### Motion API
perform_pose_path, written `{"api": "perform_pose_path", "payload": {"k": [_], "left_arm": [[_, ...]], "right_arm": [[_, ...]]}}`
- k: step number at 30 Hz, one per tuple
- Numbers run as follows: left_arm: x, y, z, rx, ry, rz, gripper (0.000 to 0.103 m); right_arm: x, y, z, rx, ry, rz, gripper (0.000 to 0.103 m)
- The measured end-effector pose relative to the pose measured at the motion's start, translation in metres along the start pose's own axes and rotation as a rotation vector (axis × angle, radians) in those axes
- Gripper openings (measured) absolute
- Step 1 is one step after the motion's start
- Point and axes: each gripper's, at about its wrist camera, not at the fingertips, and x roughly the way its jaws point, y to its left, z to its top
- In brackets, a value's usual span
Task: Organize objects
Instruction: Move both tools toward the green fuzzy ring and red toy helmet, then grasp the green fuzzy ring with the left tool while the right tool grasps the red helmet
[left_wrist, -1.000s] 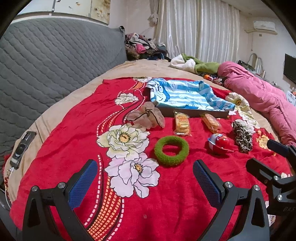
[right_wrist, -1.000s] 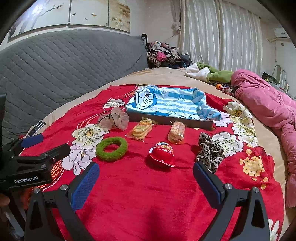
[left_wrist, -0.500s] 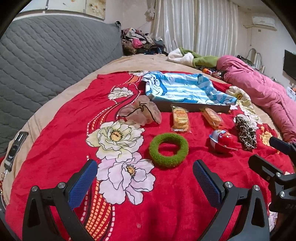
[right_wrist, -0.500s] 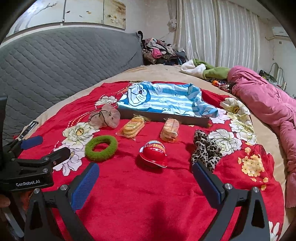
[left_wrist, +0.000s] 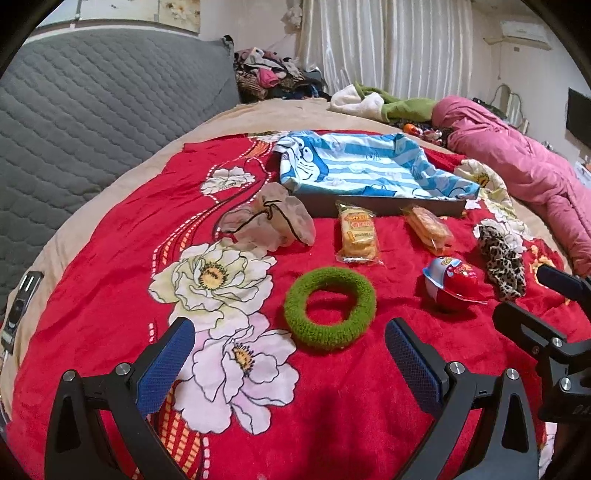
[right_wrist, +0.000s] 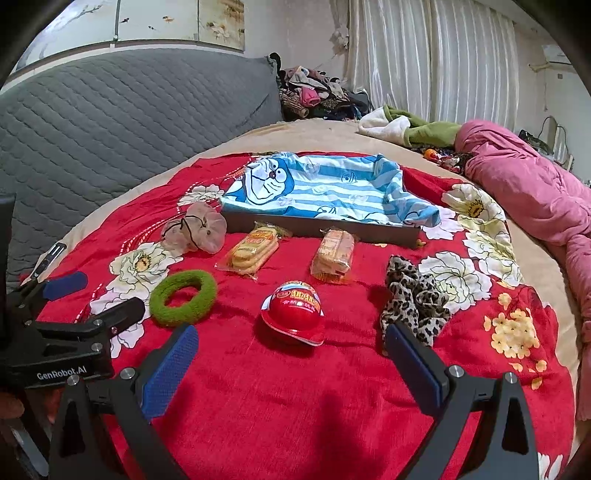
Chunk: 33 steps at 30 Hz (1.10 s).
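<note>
On the red flowered blanket (left_wrist: 110, 295) lie a green fuzzy ring (left_wrist: 330, 308) (right_wrist: 183, 297), a sheer pink scrunchie (left_wrist: 269, 221) (right_wrist: 195, 229), two snack packets (left_wrist: 357, 236) (left_wrist: 428, 229) (right_wrist: 253, 251) (right_wrist: 333, 254), a red egg-shaped toy (left_wrist: 452, 285) (right_wrist: 294, 312) and a leopard scrunchie (left_wrist: 502, 258) (right_wrist: 413, 299). Behind them stands a box lined with blue striped cloth (left_wrist: 369, 170) (right_wrist: 325, 192). My left gripper (left_wrist: 290, 354) is open, just short of the green ring. My right gripper (right_wrist: 291, 362) is open, just short of the red toy.
A grey quilted headboard (left_wrist: 92, 103) runs along the left. A pink duvet (left_wrist: 524, 170) lies at the right. A clothes pile (right_wrist: 317, 92) sits at the back. A dark remote (left_wrist: 22, 302) lies at the blanket's left edge.
Both grippers have moved forward and lower toward the objects; the green ring and the red toy now sit closer to the fingers. Nothing was taken hold of.
</note>
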Motion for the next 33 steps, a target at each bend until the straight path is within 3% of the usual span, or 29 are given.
{"api": "perform_pose_path", "payload": {"k": [21, 33], "left_arm": [[0.059, -0.011, 0.006, 0.026, 0.075, 0.012, 0.103], [0.089, -0.012, 0.009, 0.018, 0.101, -0.016, 0.103]], "right_arm": [[0.058, -0.001, 0.011, -0.012, 0.091, 0.020, 0.098], [0.096, -0.013, 0.007, 0.022, 0.176, 0.054, 0.080]]}}
